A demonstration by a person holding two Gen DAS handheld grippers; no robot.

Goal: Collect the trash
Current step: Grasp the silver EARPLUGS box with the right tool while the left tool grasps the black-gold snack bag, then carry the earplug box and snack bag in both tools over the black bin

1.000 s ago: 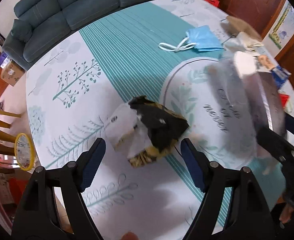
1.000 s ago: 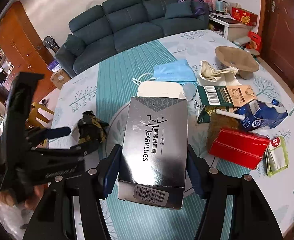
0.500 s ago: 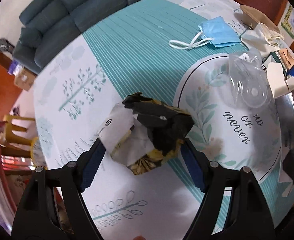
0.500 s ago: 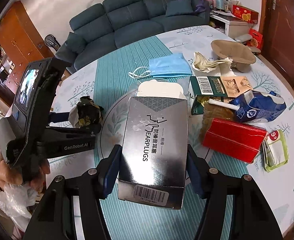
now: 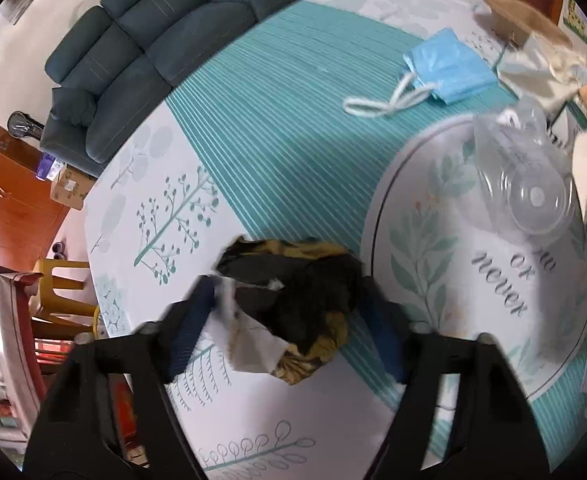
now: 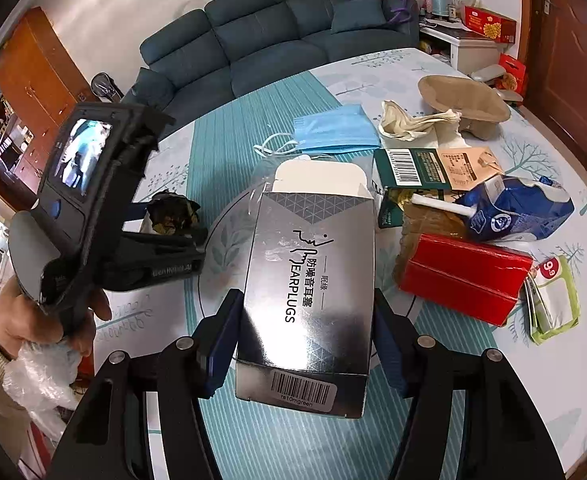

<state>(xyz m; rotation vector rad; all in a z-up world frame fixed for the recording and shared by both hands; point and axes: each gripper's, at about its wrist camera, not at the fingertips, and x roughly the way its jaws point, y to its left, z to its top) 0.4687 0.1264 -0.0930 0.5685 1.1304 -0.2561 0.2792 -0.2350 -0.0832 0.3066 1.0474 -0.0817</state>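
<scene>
- the crumpled black-and-yellow wrapper (image 5: 293,304) lies low in the middle of the left wrist view, on the desk (image 5: 253,120), between the closing jaws of the left gripper (image 5: 289,312); both pads look to touch it.
- the silver earplugs box (image 6: 309,292) fills the centre of the right wrist view, clamped by the right gripper (image 6: 305,340).
- blue face mask (image 6: 333,130) lies above it; red box (image 6: 461,276) sits at right.

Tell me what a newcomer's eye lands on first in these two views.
The silver earplugs box fills the middle of the right wrist view, clamped in the right gripper. In the left wrist view, the left gripper is closing its jaws around a crumpled black and yellow wrapper on the teal patterned tablecloth. A blue face mask lies beyond the box.
</scene>
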